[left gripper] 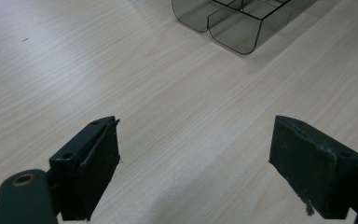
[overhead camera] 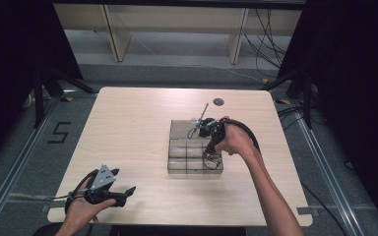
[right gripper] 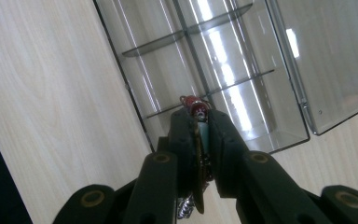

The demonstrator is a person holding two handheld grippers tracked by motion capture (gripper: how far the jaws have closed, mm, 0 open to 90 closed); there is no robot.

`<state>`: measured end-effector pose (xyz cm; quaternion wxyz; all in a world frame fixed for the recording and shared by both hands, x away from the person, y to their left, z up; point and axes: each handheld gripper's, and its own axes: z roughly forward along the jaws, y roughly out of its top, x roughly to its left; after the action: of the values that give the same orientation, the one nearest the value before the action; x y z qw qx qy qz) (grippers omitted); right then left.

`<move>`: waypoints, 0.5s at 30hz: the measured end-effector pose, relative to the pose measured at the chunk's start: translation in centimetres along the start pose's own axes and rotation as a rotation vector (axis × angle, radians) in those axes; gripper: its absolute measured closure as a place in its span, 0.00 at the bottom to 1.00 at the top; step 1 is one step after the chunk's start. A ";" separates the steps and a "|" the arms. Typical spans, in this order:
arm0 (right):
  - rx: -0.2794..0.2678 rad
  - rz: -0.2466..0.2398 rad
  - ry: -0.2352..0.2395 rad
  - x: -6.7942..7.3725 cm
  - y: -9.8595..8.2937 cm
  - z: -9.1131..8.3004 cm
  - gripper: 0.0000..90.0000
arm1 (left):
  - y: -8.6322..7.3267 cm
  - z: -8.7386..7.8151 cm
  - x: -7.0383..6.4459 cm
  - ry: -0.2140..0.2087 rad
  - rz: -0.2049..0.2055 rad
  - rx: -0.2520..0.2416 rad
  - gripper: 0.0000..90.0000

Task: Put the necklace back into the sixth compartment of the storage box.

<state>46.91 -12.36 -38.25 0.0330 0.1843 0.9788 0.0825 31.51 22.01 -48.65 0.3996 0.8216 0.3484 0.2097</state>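
A smoky clear compartment box (overhead camera: 170,153) lies open on the wooden table, right of centre, its lid (overhead camera: 182,129) folded back on the far side. My right gripper (overhead camera: 211,151) points down over the box's near right corner, shut on a small fishing lure (right gripper: 197,104) with a red head, pale body and metal hooks. In the right gripper view the lure's head pokes out of the right gripper (right gripper: 199,122) above a compartment of the box (right gripper: 242,56). My left gripper (overhead camera: 127,194) rests open near the table's front left edge. The left gripper (left gripper: 193,149) holds nothing; the box (left gripper: 235,28) lies beyond.
A dark round grommet (overhead camera: 218,102) sits in the table near its far edge. The open lid (right gripper: 326,60) lies flat beside the compartments. Bare wood (left gripper: 121,70) stretches between my left gripper and the box. Black frames and cables stand around the table.
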 end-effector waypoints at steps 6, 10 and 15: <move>0.016 0.006 0.020 -0.2 -0.1 1.1 0.90 | 0.0 0.1 0.0 0.003 -0.011 -0.003 0.17; 0.020 -0.008 0.024 -0.5 -0.2 1.6 0.90 | 0.0 0.0 0.0 0.000 -0.004 -0.004 0.17; 0.029 -0.025 0.027 -0.8 -0.2 2.4 0.90 | 0.0 0.0 0.0 -0.001 -0.002 -0.003 0.17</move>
<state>47.75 -12.50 -40.65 0.0179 0.1715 0.9825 0.0703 31.51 21.99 -48.69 0.4011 0.8208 0.3488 0.2093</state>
